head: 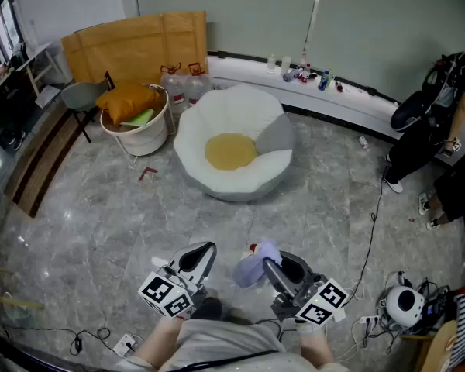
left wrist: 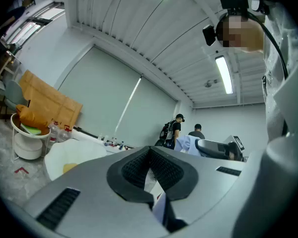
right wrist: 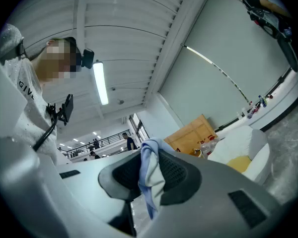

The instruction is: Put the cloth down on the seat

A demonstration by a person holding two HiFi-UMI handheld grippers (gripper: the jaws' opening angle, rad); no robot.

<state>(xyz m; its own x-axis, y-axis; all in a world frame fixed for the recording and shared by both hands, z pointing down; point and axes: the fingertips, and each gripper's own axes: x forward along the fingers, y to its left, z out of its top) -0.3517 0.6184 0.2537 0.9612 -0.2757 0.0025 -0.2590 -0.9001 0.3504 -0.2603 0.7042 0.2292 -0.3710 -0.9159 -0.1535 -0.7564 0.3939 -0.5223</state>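
A round white seat with a yellow cushion in its middle stands on the grey floor ahead of me. It also shows in the right gripper view as the seat. My right gripper is low and near my body, shut on a pale blue cloth. The cloth is pinched between the pads and hangs down from them. My left gripper is beside it on the left, jaws together and holding nothing. Both grippers are well short of the seat.
A white tub with an orange cushion stands left of the seat, with water bottles, a grey chair and a cardboard sheet behind. People stand at the right. A white helmet and cables lie at the lower right.
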